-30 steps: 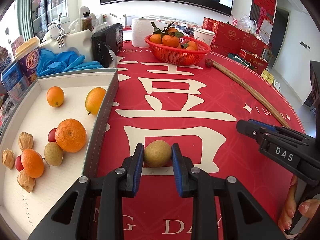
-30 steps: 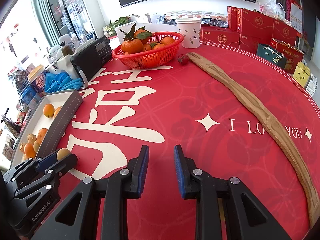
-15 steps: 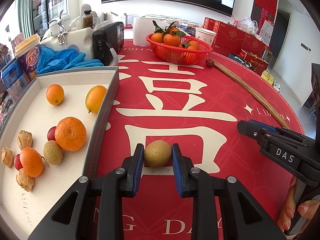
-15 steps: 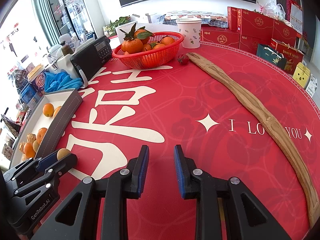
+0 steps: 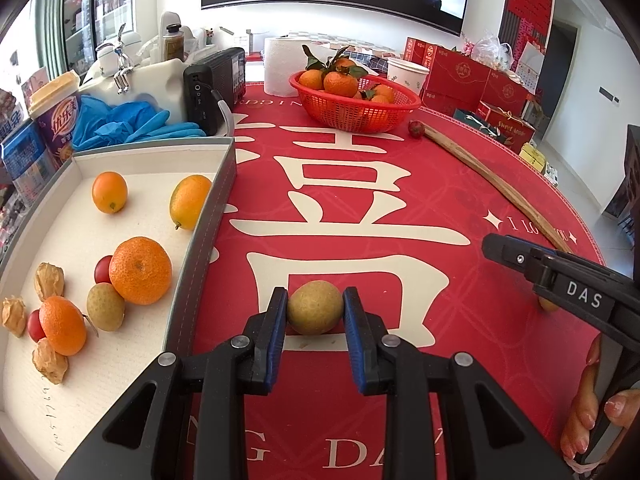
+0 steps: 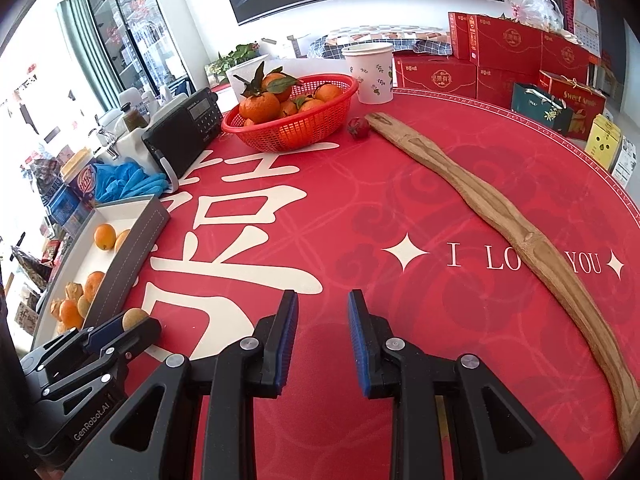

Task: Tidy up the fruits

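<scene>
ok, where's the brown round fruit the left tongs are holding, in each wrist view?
Left wrist: brown round fruit at bottom centre, clamped between the left tongs, just right of the white tray.
Right wrist: same fruit at far lower left, peeking out of the left tongs' tips.
Shared landmark: red basket of oranges at the table's far side.

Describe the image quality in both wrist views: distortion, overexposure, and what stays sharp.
Left wrist view: strong fisheye bending with dark corners; the tray wall curves; the brown fruit in the left gripper is sharp; daylight is even, shadows soft. Right wrist view: same bending, the wooden stick bows; the windows at left are blown out white; the right gripper is crisp.
</scene>
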`<state>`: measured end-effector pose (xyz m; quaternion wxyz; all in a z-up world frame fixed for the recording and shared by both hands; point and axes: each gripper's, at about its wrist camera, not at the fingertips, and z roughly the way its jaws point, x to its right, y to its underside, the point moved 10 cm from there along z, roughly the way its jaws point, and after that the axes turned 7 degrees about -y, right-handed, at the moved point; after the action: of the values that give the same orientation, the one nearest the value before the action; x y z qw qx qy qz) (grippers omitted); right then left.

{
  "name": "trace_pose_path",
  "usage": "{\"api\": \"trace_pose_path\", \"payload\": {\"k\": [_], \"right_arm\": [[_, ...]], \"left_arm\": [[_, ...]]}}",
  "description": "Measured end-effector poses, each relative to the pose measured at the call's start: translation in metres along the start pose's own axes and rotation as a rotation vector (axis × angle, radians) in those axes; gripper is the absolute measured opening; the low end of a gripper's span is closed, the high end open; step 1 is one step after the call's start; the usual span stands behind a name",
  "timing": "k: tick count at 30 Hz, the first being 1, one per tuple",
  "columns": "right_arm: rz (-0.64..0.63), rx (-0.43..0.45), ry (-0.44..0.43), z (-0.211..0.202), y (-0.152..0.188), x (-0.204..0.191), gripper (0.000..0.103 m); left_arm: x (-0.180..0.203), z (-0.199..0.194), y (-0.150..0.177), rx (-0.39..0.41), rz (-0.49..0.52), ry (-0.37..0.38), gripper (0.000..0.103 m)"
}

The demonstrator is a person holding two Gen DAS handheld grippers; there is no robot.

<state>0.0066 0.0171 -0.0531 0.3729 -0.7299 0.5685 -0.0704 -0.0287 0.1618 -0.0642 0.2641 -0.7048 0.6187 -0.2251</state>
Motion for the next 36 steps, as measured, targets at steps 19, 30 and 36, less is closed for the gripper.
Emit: {"api": "trace_pose_path", "payload": {"k": [19,30,36], "right_arm": [[0.060,0.132,-0.035,-0.036,-0.019,0.016,0.028],[0.051,0.069,0.049,-0.048,0.022,0.044,0.095],[-0.005,0.004,0.105,-0.036,0.032,0.040,0.065]], "left_arm": [[0.002,-0.002,-0.001,0.011,-0.016,0.024,0.031],[0.008,-0.002,0.006,-0.015,-0.008,0.046,0.031],[0.010,-0.002,0.007,-0.019,-0.003,0.051,0.031]]}}
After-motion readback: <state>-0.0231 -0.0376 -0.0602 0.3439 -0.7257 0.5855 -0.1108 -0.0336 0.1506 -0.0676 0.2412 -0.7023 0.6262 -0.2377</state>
